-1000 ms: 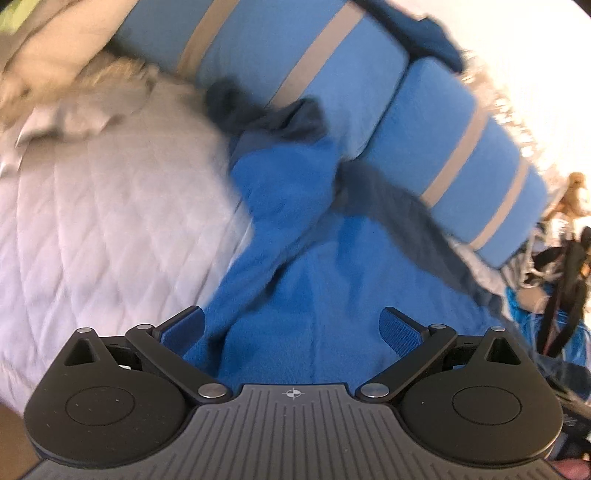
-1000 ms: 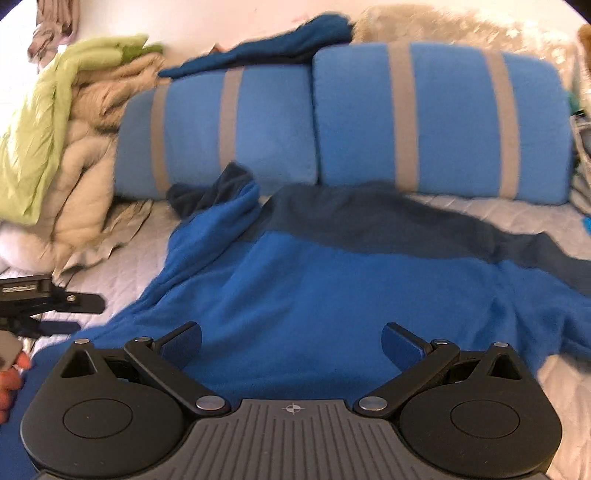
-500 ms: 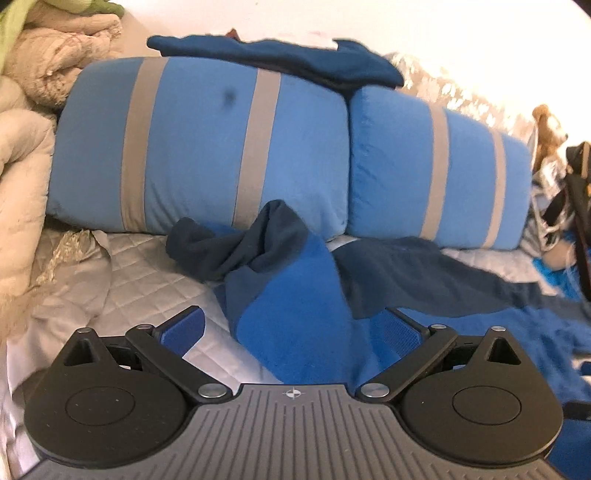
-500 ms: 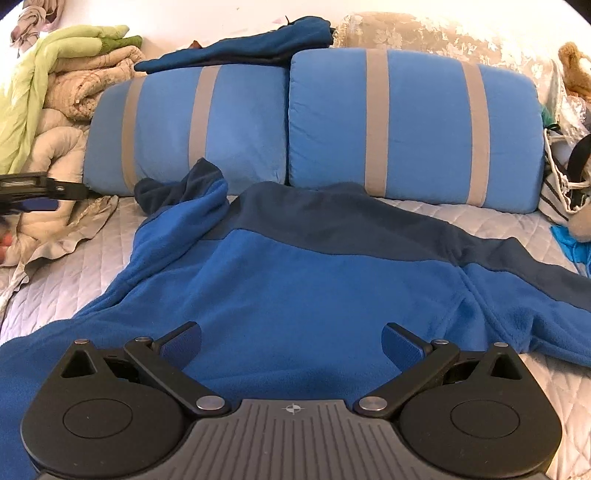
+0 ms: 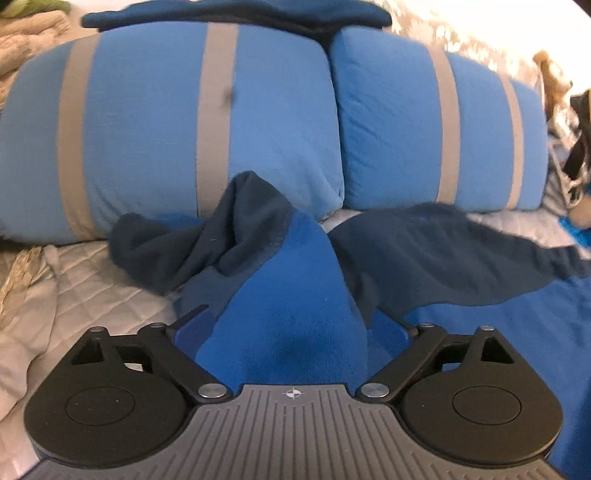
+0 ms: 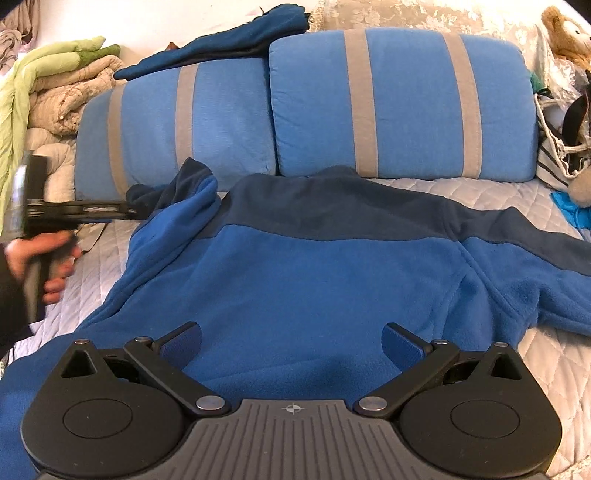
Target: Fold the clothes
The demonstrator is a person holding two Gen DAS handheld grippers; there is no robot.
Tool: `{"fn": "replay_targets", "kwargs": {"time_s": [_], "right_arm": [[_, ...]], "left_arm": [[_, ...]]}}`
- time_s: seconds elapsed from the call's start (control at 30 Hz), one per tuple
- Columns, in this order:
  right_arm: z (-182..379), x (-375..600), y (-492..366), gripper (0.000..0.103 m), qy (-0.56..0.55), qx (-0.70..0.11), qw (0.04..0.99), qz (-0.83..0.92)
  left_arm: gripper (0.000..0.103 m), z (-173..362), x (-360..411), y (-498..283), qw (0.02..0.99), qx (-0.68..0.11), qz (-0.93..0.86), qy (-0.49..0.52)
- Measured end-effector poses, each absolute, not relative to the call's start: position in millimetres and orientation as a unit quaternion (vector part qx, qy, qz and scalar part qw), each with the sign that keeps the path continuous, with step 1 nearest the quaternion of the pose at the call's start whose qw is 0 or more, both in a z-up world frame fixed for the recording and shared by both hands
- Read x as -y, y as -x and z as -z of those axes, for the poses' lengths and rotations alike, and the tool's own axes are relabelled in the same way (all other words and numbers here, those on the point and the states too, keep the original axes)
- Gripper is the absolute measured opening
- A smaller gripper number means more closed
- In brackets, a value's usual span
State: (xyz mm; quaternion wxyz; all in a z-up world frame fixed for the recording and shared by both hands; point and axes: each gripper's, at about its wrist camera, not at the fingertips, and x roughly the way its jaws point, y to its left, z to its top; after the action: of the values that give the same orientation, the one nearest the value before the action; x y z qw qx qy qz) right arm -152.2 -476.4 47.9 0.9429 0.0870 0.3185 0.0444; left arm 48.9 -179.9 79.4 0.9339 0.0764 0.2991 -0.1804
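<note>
A blue fleece jacket (image 6: 314, 280) with a navy yoke lies spread on the quilted bed, collar toward the pillows. Its left sleeve (image 5: 288, 295) is bunched up, with the navy cuff end (image 5: 207, 240) against a pillow. My left gripper (image 5: 291, 328) is open, its fingers either side of the raised blue sleeve fold. It also shows from the side in the right wrist view (image 6: 140, 212), reaching the sleeve. My right gripper (image 6: 291, 341) is open and empty, over the jacket's lower body.
Two blue pillows with grey stripes (image 6: 399, 99) stand along the back, a dark folded garment (image 6: 229, 40) on top. Stacked beige and green blankets (image 6: 55, 81) are at the left. A bag and a teddy bear (image 6: 565, 33) are at the right.
My left gripper has moved forward to the bunched sleeve, which now sits between its open fingers. The right gripper has drawn back slightly and stays open.
</note>
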Motion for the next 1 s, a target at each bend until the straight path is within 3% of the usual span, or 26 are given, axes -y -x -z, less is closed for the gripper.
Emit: {"fn": "replay_targets", "kwargs": {"time_s": [0.07, 0.13, 0.17, 0.2, 0.27, 0.63, 1.0], "right_arm": [[-47.0, 477.3, 151.6, 0.103, -0.09, -0.32, 0.942, -0.043], [-45.8, 478.6, 150.4, 0.103, -0.094, -0.323, 0.941, -0.042], [-45.3, 479.0, 149.7, 0.103, -0.095, -0.324, 0.94, -0.042], [-44.9, 479.1, 149.2, 0.103, -0.095, -0.326, 0.94, -0.043], [-44.5, 478.9, 148.7, 0.103, -0.095, -0.328, 0.939, -0.045], [-43.2, 486.5, 149.5, 0.103, -0.121, -0.323, 0.937, -0.048], [-44.5, 490.6, 150.3, 0.103, -0.134, -0.316, 0.938, -0.05]], "left_arm": [[0.089, -72.0, 184.5, -60.7, 0.929, -0.311, 0.192, -0.059], [0.066, -64.4, 189.2, -72.0, 0.922, -0.328, 0.203, -0.042], [0.038, -61.2, 191.7, -76.7, 0.918, -0.34, 0.2, -0.042], [0.02, -58.0, 194.3, -81.2, 0.914, -0.353, 0.196, -0.043], [0.014, -58.4, 192.4, -83.4, 0.913, -0.358, 0.194, -0.038], [0.01, -86.3, 103.4, -48.4, 0.933, -0.338, 0.119, 0.018], [0.014, -57.3, 53.2, -9.9, 0.904, -0.421, 0.067, -0.014]]}}
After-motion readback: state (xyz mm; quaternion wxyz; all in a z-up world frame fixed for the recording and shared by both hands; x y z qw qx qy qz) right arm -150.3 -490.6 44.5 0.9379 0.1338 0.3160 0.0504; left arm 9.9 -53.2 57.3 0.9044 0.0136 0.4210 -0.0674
